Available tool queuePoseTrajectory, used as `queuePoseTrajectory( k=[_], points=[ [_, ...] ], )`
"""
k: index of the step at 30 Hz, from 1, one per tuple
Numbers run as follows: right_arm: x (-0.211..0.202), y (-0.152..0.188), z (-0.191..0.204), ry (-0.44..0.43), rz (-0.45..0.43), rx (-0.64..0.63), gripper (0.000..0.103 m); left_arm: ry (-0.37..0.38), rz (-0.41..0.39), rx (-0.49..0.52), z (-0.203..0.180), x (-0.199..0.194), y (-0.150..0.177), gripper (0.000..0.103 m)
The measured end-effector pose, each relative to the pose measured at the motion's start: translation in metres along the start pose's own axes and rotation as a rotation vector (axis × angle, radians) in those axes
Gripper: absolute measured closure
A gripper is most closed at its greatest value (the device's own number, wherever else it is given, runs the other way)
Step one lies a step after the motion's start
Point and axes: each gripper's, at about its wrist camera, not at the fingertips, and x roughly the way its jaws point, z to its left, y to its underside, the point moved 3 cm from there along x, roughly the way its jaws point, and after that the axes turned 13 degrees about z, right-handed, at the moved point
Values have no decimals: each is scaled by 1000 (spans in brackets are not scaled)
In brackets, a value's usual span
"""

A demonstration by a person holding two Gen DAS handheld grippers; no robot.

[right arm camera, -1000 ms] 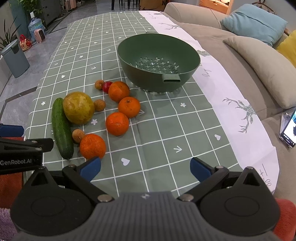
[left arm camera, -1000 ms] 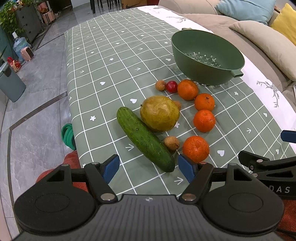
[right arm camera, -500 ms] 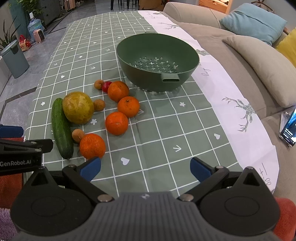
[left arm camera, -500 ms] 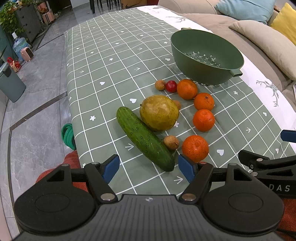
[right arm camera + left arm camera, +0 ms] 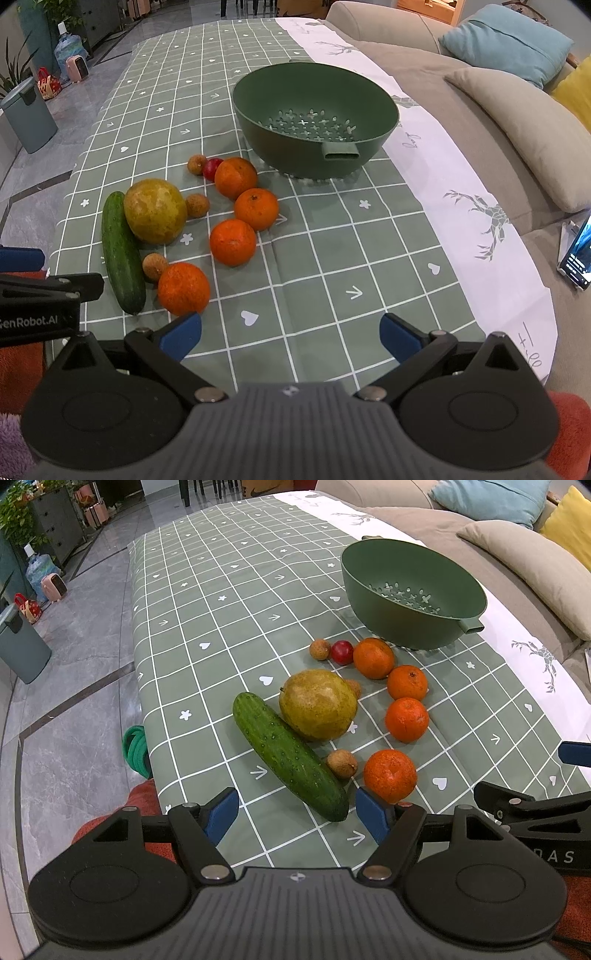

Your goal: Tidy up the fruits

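A green colander bowl [image 5: 413,590] [image 5: 314,118] stands empty on the checked tablecloth. In front of it lie a cucumber [image 5: 290,755] [image 5: 122,251], a large yellow-green pear [image 5: 317,703] [image 5: 155,210], several oranges, the nearest [image 5: 389,775] [image 5: 183,288], small brown lychees [image 5: 341,763] and a red plum [image 5: 341,651]. My left gripper [image 5: 297,812] is open and empty just short of the cucumber's near end. My right gripper [image 5: 290,336] is open and empty, right of the nearest orange.
The table's left edge [image 5: 142,701] drops to a tiled floor with a grey bin [image 5: 22,650]. A sofa with cushions [image 5: 517,122] runs along the right side. A phone [image 5: 576,254] lies on the sofa. A green coil [image 5: 135,746] hangs by the table edge.
Both grippers have crept slightly forward toward the fruit. Nothing on the table has moved.
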Motion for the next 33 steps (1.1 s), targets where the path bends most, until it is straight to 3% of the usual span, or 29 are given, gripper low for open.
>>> queuePoseTrajectory(
  k=[17,21,26,33],
  points=[
    [2,0,0,-4,3,2,4,1,1,-4,1,-2,-1,18],
    [1,-1,0,-46,-29,-17,5,9,3,-9,5,-2,-4,18],
    [-3,-11,9,-90,-105,-121,5,102,39,-94,23,0,-17,24],
    [8,-42,39,-194,-88,-322,32,111,101,-154,42,15,-34,29]
  ],
)
